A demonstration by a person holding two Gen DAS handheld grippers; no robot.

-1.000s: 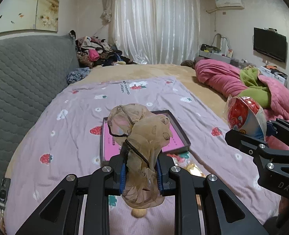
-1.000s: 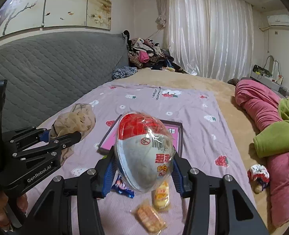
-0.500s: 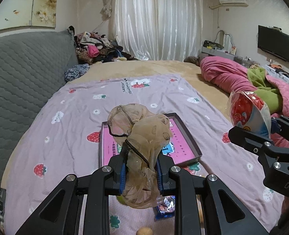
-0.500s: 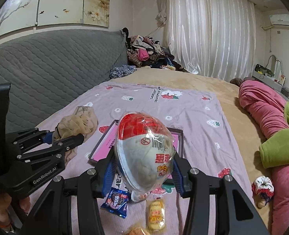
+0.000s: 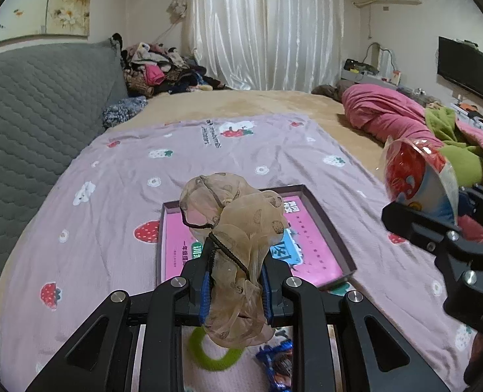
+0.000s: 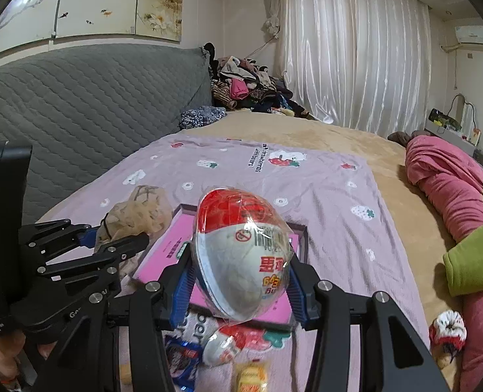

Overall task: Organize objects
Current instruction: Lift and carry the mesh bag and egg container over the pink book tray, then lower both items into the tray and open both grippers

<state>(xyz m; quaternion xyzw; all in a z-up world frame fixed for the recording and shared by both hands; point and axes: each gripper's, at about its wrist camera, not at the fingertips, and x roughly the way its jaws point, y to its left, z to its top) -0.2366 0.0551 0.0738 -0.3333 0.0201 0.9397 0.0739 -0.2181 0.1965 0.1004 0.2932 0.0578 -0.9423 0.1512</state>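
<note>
1. Tray [image 5: 326, 228]: shallow, pink-lined with a dark rim, lies on the lilac strawberry blanket [image 5: 117, 196] on the bed. As far as the views show, nothing lies in it yet.
2. Left hand-held gripper [image 5: 233, 285]: closed narrow on a beige sheer scrunchie [image 5: 231, 225] with a dark elastic; the fabric bulges above and hangs below the blue pads. It hovers near the tray's near edge, not over the middle.
3. Right hand-held gripper [image 6: 240, 281]: clamped on a plastic-wrapped red-and-white egg toy [image 6: 241, 248], held above the tray's near right part. Wrapper crinkled; grip looks firm, judged from the pads pressing both sides.
4. Loose items on the blanket, near side of the tray: green hair ring [image 5: 215, 356], blue snack packet [image 6: 181, 356], small red-and-white wrapped piece [image 6: 223, 343], yellow packet [image 6: 251, 375]. A red-and-white fluffy item [image 6: 447, 330] lies apart, near the pink quilt [image 6: 450, 183].
5. Progress, as judged: early. Two items lifted, none placed. If the tray is the target, both held items await release, then at least four or five loose ones remain.
6. Risk: scrunchie may cling to the pads on release.
</note>
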